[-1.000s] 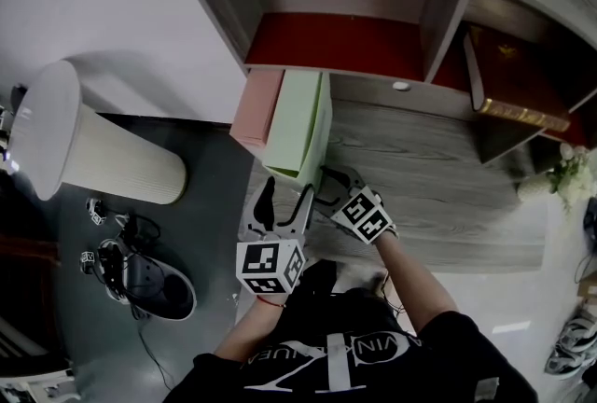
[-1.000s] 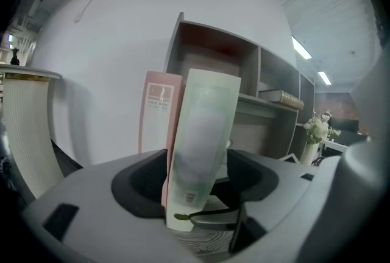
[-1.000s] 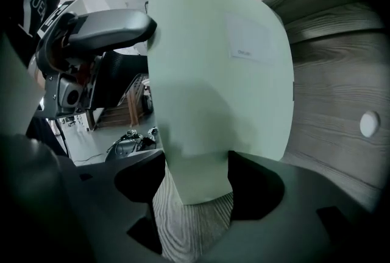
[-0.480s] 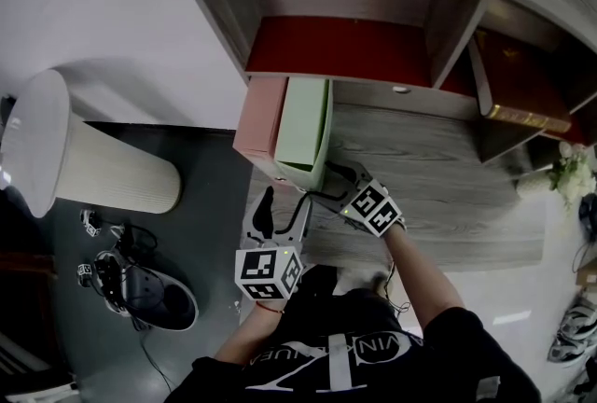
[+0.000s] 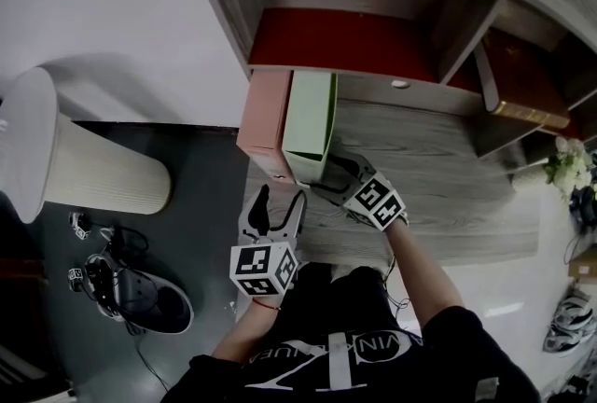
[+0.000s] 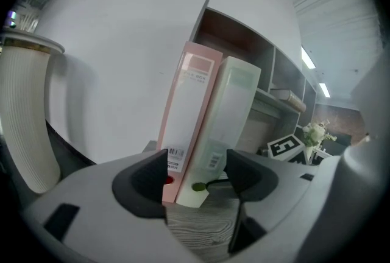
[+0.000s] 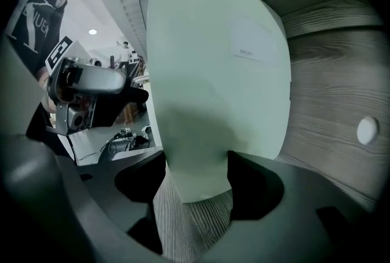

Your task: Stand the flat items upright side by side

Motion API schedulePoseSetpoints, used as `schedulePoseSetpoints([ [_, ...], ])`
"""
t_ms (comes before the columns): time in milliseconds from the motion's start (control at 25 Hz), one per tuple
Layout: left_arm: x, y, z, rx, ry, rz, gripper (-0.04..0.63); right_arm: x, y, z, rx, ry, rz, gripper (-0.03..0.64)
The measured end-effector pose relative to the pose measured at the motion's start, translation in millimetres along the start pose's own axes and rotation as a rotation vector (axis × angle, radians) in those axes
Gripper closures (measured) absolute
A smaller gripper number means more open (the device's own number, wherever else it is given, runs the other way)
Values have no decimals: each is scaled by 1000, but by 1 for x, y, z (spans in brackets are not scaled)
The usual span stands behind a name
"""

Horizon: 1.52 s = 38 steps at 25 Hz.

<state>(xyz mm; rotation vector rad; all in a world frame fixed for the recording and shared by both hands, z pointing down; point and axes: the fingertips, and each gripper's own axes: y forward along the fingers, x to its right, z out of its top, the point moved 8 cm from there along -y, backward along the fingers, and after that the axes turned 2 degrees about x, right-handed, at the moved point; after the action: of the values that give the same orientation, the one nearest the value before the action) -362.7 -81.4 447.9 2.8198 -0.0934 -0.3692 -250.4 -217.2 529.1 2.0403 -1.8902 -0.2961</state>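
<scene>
At the desk's [image 5: 448, 196] left edge, the green file box [image 5: 309, 123] has squared up against the pink file box [image 5: 267, 119], both upright. The right gripper [image 5: 330, 173] grips the green one's end (the left gripper [image 5: 280, 202] gapes, empty), so probably only release remains.

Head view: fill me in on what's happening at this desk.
A person with a gripper in each hand is arranging two file boxes. The right gripper grips the green file box, which stands upright against the pink file box at the desk's left edge. The left gripper hangs open just in front of them, holding nothing.
</scene>
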Motion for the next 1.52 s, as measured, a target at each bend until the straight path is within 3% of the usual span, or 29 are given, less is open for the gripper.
schedulePoseSetpoints([
  [440, -18, -11, -2, 21, -7, 18, 296, -2, 2, -5, -28, 51, -49, 282],
  [640, -27, -17, 0, 40, -7, 41, 296, -10, -8, 3, 11, 78, -85, 290],
  [920, -17, -19, 3, 90, -71, -20, 306, -13, -54, 10, 87, 147, -173, 333],
  [1160, 2, -34, 1, 114, -23, -55, 442, -29, -106, 7, 132, 183, -248, 425],
  [1520, 34, -68, -4, 145, 38, -54, 531, -73, -188, 11, 203, 146, -332, 522],
])
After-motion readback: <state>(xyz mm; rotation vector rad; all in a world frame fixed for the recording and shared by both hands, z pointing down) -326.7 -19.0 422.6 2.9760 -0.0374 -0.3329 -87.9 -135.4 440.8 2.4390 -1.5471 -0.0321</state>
